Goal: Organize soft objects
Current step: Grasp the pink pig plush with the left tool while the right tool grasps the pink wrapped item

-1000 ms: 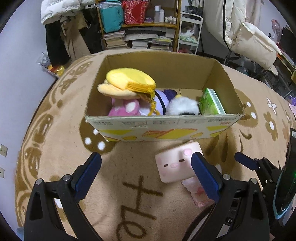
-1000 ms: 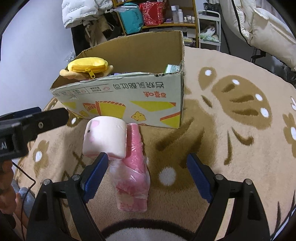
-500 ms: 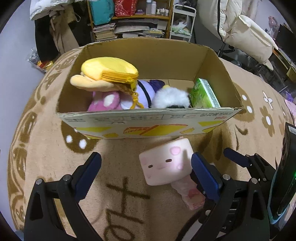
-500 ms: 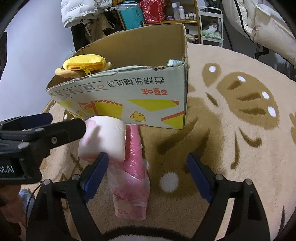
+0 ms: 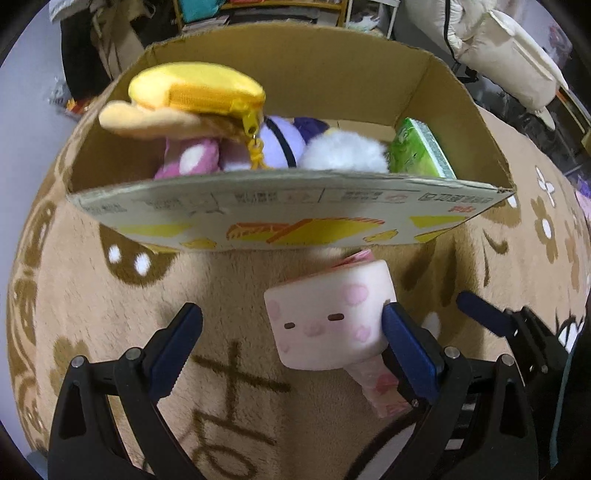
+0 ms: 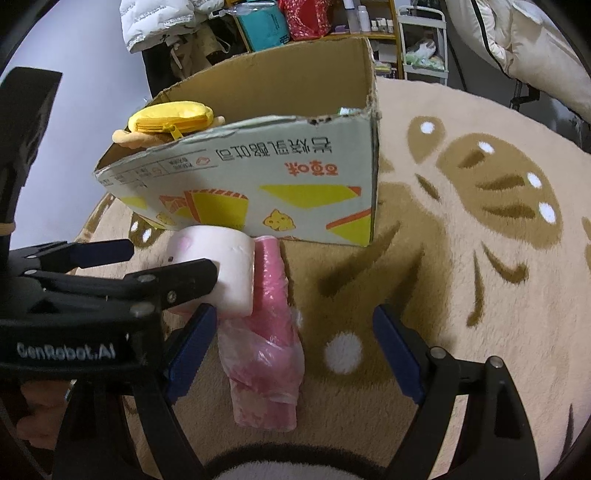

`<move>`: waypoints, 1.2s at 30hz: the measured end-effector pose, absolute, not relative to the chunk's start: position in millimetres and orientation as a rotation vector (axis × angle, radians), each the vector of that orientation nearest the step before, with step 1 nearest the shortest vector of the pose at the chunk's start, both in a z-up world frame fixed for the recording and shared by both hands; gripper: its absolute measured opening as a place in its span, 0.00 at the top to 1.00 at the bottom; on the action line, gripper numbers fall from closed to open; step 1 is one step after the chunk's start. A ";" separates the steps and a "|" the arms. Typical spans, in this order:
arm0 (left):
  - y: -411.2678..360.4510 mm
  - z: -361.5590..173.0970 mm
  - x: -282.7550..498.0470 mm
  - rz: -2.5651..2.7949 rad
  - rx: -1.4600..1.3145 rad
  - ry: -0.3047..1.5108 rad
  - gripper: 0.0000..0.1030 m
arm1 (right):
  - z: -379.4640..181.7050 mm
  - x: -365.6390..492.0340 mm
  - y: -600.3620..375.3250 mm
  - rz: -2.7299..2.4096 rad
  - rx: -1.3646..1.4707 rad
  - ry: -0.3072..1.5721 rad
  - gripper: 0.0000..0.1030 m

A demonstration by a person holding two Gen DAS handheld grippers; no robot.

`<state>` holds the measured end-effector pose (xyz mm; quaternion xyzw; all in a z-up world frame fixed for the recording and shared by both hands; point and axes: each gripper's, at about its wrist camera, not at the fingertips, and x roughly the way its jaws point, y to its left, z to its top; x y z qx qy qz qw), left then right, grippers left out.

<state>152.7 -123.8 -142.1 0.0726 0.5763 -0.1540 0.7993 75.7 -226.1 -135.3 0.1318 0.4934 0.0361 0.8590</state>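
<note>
A pink cube plush with a face (image 5: pixel 328 314) lies on the rug in front of the cardboard box (image 5: pixel 288 225). My left gripper (image 5: pixel 291 347) is open around it, its right pad touching the cube's side. The cube also shows in the right wrist view (image 6: pixel 221 266). A pink item in a plastic bag (image 6: pixel 266 354) lies beside the cube, between the open fingers of my right gripper (image 6: pixel 291 354). The box (image 6: pixel 258 184) holds a yellow zip plush (image 5: pixel 195 92), purple and white plushes (image 5: pixel 317 147) and a green pack (image 5: pixel 417 151).
A tan patterned rug (image 6: pixel 480 221) covers the floor. Shelves with bags and books (image 6: pixel 295 22) stand behind the box. A white padded chair (image 5: pixel 498 48) is at the far right. A dark jacket hangs at the left (image 5: pixel 81 48).
My left gripper has moved forward and right, so the pink cube now sits between its fingers. The right gripper has edged closer over the bagged pink item.
</note>
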 end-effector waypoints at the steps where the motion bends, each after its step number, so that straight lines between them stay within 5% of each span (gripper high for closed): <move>1: -122.7 -143.5 154.0 -0.330 0.152 1.243 0.06 | -135.9 74.9 -226.3 0.076 0.283 1.043 0.12; 9: -127.1 -151.9 154.7 -0.316 0.184 1.260 0.09 | -144.5 72.4 -218.2 0.109 0.281 1.082 0.12; 16: -131.9 -158.7 151.9 -0.378 0.097 1.314 0.52 | -155.5 79.6 -218.6 0.123 0.312 1.115 0.12; 21: -137.9 -158.3 145.1 -0.386 0.111 1.307 0.68 | -158.2 80.8 -218.3 0.125 0.315 1.123 0.12; 28: -136.3 -147.4 134.0 -0.373 0.142 1.288 0.74 | -159.3 83.0 -216.5 0.126 0.324 1.117 0.14; 36: -119.8 -138.7 134.4 -0.282 0.180 1.256 0.76 | -159.2 85.1 -211.7 0.108 0.309 1.105 0.27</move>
